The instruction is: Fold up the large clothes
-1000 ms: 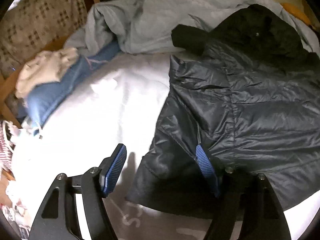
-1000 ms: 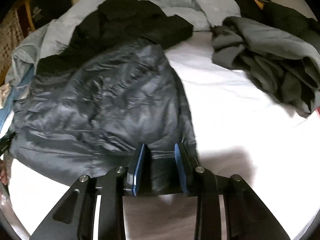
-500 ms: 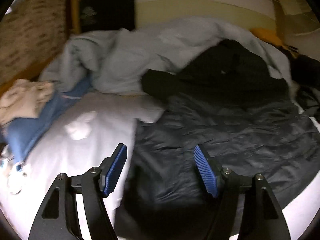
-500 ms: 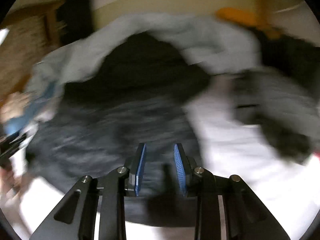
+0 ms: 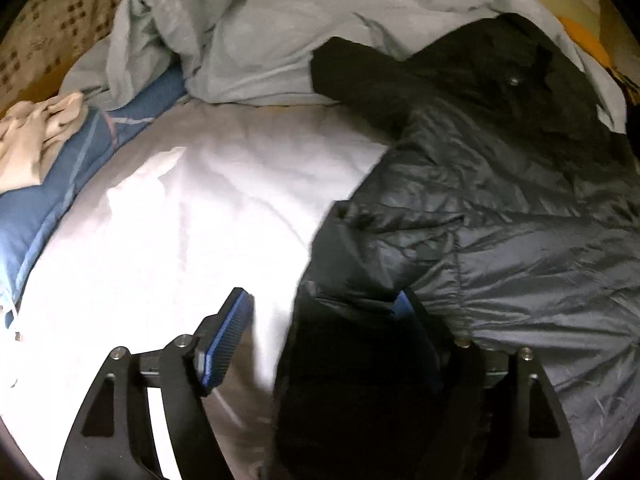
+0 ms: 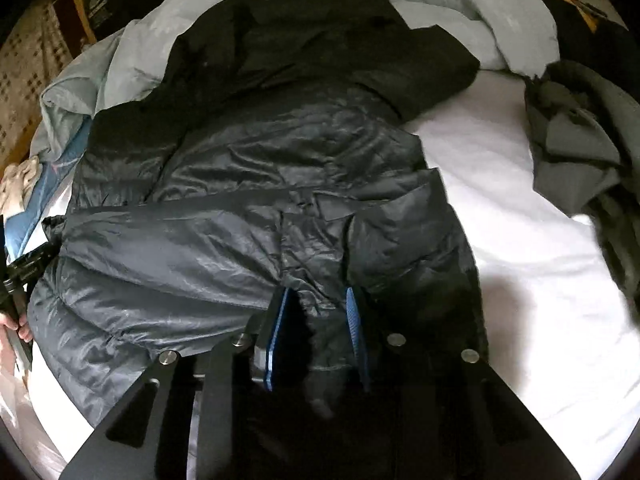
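A dark shiny padded jacket lies spread on the white bed sheet, its black upper part toward the far side. It fills the middle of the right wrist view. My left gripper is open over the jacket's left hem corner; the cloth lies between the fingers. My right gripper stands narrowly open with the jacket's hem bunched between its blue pads, at the jacket's near right side. The left gripper shows at the left edge of the right wrist view.
A pale blue-grey duvet is heaped at the far side. A blue garment with a beige cloth on it lies at the left. A grey garment pile lies at the right of the bed.
Both grippers swung up and back down with the views; the jacket's hem has been folded or shifted over itself. The left gripper stays open, the right stays narrow on the hem.
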Available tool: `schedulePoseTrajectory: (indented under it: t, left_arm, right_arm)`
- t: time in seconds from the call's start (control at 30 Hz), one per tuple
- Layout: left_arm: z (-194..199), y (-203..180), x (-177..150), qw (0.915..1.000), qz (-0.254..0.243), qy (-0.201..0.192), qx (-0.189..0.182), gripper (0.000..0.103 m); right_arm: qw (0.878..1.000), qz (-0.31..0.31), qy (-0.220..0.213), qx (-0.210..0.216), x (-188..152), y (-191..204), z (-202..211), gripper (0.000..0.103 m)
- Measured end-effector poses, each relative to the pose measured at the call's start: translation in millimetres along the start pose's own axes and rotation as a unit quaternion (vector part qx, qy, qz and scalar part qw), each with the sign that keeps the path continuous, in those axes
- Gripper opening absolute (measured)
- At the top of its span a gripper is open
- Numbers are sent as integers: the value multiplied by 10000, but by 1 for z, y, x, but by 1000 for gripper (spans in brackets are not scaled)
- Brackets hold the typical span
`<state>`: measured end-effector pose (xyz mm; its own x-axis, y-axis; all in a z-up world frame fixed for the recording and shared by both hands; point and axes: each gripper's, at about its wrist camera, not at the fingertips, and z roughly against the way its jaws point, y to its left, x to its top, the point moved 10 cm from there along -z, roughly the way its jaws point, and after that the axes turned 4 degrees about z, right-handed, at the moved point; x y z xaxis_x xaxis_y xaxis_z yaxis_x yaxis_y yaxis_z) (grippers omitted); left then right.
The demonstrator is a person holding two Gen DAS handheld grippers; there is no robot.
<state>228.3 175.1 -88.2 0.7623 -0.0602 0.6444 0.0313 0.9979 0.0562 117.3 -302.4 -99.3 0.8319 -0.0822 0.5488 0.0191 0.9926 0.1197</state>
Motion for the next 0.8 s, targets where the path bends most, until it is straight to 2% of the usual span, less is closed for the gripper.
schedulePoseTrajectory:
  t: [0.03,0.07,0.17,0.3,0.43,0.53,0.63,0.7,0.73,0.77,0.8]
  left_arm:
    - [0,1,1,10000,2,-45,46,75]
    - [1,0,3,9999,-23,-111,73,74]
    - [16,-9,4,9988,-244,-428,76,65]
    - [63,-34,14,9911,-719,-1087,-281,65]
    - [105,-51,3,9853,-947,-1323,-527,65]
    - [124,-56,-17,9849,-1042,-1205,-677,65]
    - [142,-60,-33,9834,-1067,-1095,-979,65]
    - [150,-67,-44,9807,-1212,-1061,-1110,65]
    - [152,-70,-50,9788,-1349,-1060,-1114,65]
    - [153,-75,-56,9773,-1487,-1036,-1097,65]
    - [151,-77,-63,9759,-1643,-991,-1036,64]
  right_arm:
    - [9991,90,-43,-420,-1,-9,1,25]
    - [9977,149,-74,-659,-2,-14,3,24]
    - [9977,-20,-122,-669,-4,-25,8,24]
    - [9949,229,-478,-855,-1,-22,35,25]
    - [9927,522,-848,-674,-3,3,66,25]
    - [9935,453,-947,-441,-15,16,86,25]
    - [9938,302,-1059,-147,-26,31,106,26]
    - [9930,377,-1123,-12,-32,47,115,30]
    - [9920,475,-1173,7,-36,56,120,38]
    - [9911,568,-1204,2,-40,63,123,55]
    - [9901,654,-1245,-37,-43,67,126,62]
